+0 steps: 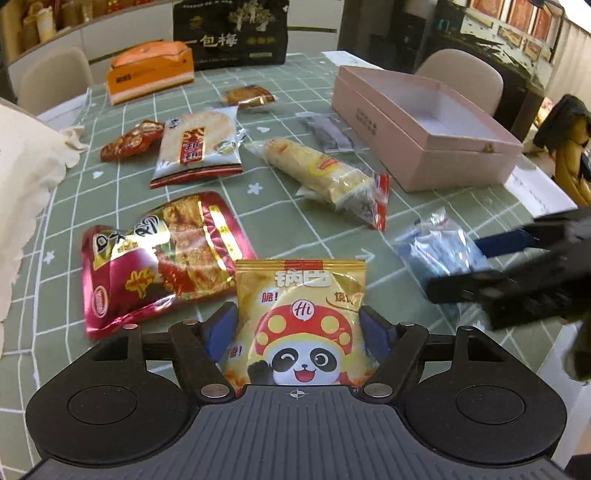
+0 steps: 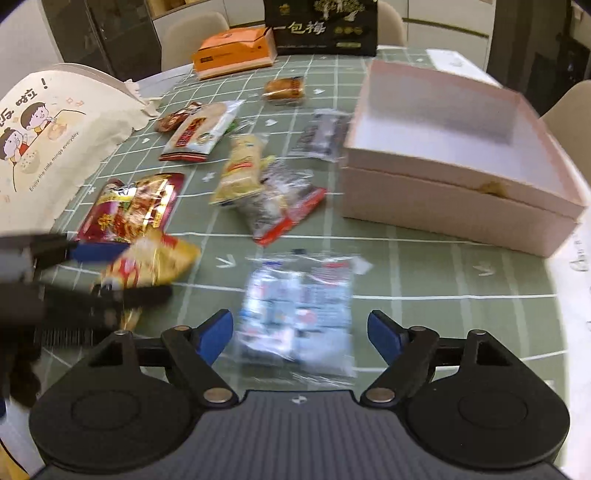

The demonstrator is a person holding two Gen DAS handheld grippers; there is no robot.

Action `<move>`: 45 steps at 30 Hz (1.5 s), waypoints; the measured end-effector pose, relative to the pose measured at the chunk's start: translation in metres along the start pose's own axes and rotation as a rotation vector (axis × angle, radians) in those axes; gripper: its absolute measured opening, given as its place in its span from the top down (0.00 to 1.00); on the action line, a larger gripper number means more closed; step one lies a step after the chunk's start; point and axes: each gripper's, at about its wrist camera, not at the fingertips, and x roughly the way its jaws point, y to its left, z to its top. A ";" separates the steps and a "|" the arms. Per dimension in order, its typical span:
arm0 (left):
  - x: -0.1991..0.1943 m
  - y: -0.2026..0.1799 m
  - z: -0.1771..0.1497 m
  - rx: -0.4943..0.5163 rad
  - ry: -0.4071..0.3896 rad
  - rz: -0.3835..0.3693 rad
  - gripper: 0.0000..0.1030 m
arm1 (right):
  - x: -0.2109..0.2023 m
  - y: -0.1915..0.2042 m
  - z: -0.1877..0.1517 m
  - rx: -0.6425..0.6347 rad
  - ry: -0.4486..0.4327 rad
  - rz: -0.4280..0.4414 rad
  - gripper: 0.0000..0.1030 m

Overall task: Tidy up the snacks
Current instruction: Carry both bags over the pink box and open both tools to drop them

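My left gripper (image 1: 299,328) is shut on a yellow panda snack packet (image 1: 301,317), with its blue pads against both sides; the packet also shows in the right wrist view (image 2: 155,262). My right gripper (image 2: 300,328) is open, its jaws on either side of a clear blue-and-white packet (image 2: 295,310) lying on the green checked tablecloth (image 2: 443,269); that packet also shows in the left wrist view (image 1: 439,251). An open pink box (image 2: 454,162) stands empty at the right, also in the left wrist view (image 1: 424,129).
Loose snacks lie on the table: a red foil bag (image 1: 159,254), a white rice-cracker bag (image 1: 199,147), a long yellow packet (image 1: 321,173), a grey packet (image 1: 327,133), a small red packet (image 1: 131,140), a pastry (image 1: 249,96). An orange box (image 1: 151,74) and black bag (image 1: 231,33) stand at the back. A cream tote (image 2: 44,140) lies left.
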 end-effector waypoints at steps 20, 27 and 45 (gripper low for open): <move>-0.076 -0.050 0.083 0.050 -0.231 -0.258 0.37 | -0.096 -0.052 -0.037 0.069 -0.095 -0.239 0.43; 0.018 -0.093 0.210 -0.050 -0.193 -0.341 0.34 | -0.118 -0.099 -0.003 0.158 -0.185 -0.245 0.43; 0.062 0.017 0.166 -0.357 -0.113 -0.015 0.40 | -0.061 -0.138 0.138 0.147 -0.271 -0.100 0.29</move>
